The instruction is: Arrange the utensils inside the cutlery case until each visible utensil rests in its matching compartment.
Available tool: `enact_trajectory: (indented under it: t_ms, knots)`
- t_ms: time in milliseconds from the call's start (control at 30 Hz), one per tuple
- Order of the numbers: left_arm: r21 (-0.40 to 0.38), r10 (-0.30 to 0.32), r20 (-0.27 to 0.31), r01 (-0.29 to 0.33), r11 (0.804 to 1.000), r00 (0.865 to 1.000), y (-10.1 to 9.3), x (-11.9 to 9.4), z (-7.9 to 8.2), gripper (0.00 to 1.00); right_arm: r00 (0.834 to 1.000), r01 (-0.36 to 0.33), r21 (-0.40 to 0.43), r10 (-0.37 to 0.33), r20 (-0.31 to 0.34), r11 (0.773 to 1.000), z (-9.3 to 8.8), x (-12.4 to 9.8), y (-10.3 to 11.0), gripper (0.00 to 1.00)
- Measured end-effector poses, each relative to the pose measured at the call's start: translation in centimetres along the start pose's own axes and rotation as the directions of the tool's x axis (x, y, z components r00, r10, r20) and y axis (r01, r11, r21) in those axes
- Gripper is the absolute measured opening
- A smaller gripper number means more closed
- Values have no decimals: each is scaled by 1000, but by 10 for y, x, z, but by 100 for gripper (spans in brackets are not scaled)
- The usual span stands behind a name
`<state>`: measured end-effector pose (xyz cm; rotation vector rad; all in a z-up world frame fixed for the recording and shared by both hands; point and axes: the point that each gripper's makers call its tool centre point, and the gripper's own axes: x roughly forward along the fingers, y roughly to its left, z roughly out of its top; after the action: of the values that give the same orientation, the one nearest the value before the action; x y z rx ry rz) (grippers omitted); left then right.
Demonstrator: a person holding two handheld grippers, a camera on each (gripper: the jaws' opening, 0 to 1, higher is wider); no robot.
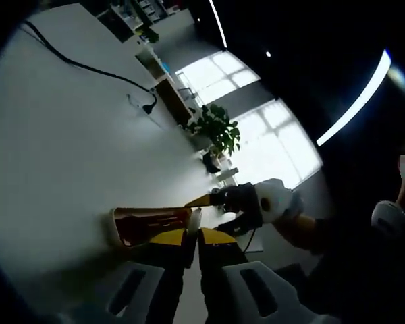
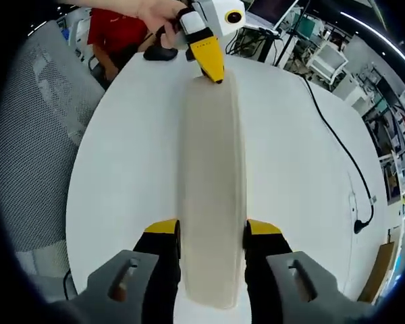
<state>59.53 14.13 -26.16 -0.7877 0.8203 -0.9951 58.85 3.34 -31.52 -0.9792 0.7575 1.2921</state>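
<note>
- White round table (image 2: 121, 169), bare apart from a black cable (image 2: 337, 145) trailing off to the right gripper's right; office shelving, windows and a potted plant (image 1: 219, 131) beyond it.
- Cutlery case (image 2: 212, 202): long, pale, closed as seen in the right gripper view, running straight ahead between that gripper's jaws to the far side of the table. In the left gripper view its near end shows as an open mouth with a dark reddish interior (image 1: 148, 226), just ahead of the jaws. Utensils inside cannot be made out.
- Right gripper (image 2: 212, 233): yellow-tipped jaws clamped against both long sides of the case's near end, grasping it.
- Left gripper (image 1: 194, 239): jaws drawn nearly together, pinching the case's rim at the opposite end. In the right gripper view it (image 2: 214, 73) sits at the far end of the case, tip down on it, with a person's hand (image 2: 158, 13) behind it.
- Step, as judged: the case is held at both ends, likely being steadied or opened; no utensil is sorted yet.
- Risks: a pull from both ends out of line could twist the case or slip it from the right jaws' smooth side grip. A thin rim pinch on the left could pop off. Tilting the open mouth downward could spill utensils onto the table.
</note>
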Motion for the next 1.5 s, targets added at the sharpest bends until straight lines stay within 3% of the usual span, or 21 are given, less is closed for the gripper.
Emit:
enact_trajectory:
  t_ms: [333,533,700,967,1100,1200,1367,1467,1500]
  knots:
    - [-2,9,2,-9,1000,1000,7,2,1,8,1000,-25,22,25,-18,999,-2,6,-2,35]
    - [-22,13,34,-12,1000,999,16,5,12,8,999,-48,48,49,-20,998,-3,9,-11,35]
    - [-17,49,34,-48,999,998,27,10,15,9,997,-72,58,74,-34,996,-5,15,-13,35]
    - [-18,117,9,-117,993,993,44,3,4,9,986,-158,55,161,-51,986,-6,24,-7,35]
    - [-8,152,33,-152,988,988,48,-6,7,13,981,-173,10,173,-83,985,-8,25,-4,35]
    - [-11,224,60,-224,974,973,55,-18,9,21,980,-176,13,177,-90,984,-9,24,-4,35]
    - [-19,303,25,-302,953,953,63,-27,-9,22,976,-189,-11,187,-110,982,-10,24,-3,35]
    - [-50,310,30,-308,950,950,67,-27,-13,22,970,-203,-31,196,-146,979,-11,25,-4,35]
    - [-80,292,39,-288,954,956,65,-24,-14,23,966,-209,-48,198,-167,977,-12,25,-4,36]
